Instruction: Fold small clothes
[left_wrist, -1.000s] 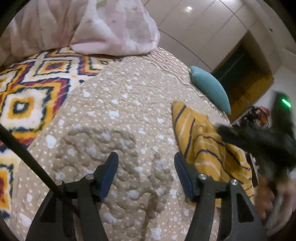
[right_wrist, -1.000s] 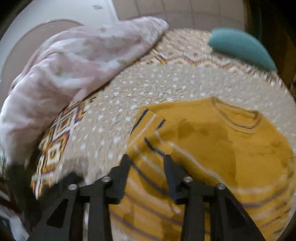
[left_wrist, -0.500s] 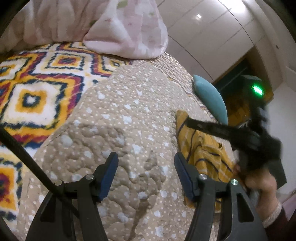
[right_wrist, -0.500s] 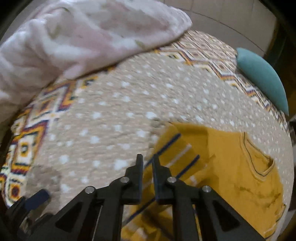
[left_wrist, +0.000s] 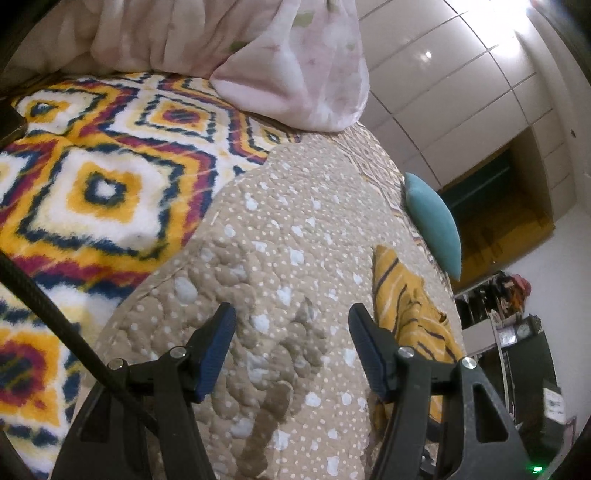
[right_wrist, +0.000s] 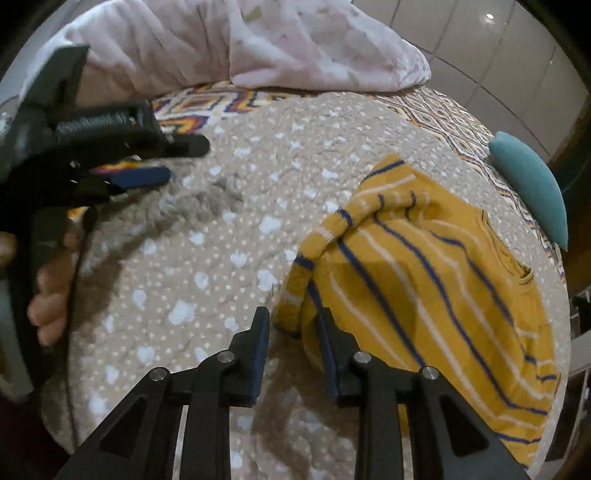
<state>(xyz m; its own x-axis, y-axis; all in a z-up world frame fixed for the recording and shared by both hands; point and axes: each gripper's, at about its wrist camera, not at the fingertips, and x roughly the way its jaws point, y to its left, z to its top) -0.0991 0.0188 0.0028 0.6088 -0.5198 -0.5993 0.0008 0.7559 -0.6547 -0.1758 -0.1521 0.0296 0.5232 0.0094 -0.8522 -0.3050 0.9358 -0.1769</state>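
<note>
A small mustard-yellow shirt (right_wrist: 424, 266) with blue and white stripes lies partly folded on the beige dotted quilt (right_wrist: 236, 236); one sleeve is laid over its body. It also shows in the left wrist view (left_wrist: 410, 306), at the right. My right gripper (right_wrist: 293, 325) is open, its fingers on either side of the shirt's near left edge, with nothing gripped. My left gripper (left_wrist: 291, 328) is open and empty above bare quilt (left_wrist: 280, 258), left of the shirt. It also shows in the right wrist view (right_wrist: 147, 162), held by a hand.
A pink-white floral duvet (left_wrist: 288, 62) is heaped at the far side. A bright diamond-patterned blanket (left_wrist: 96, 177) lies at the left. A teal cushion (right_wrist: 532, 188) sits at the bed's far right edge. Tiled wall and a wardrobe stand beyond.
My right gripper was shut on the striped sleeve, carried it over the shirt, then opened and drew back to the shirt's near edge. My left gripper stayed open over the quilt.
</note>
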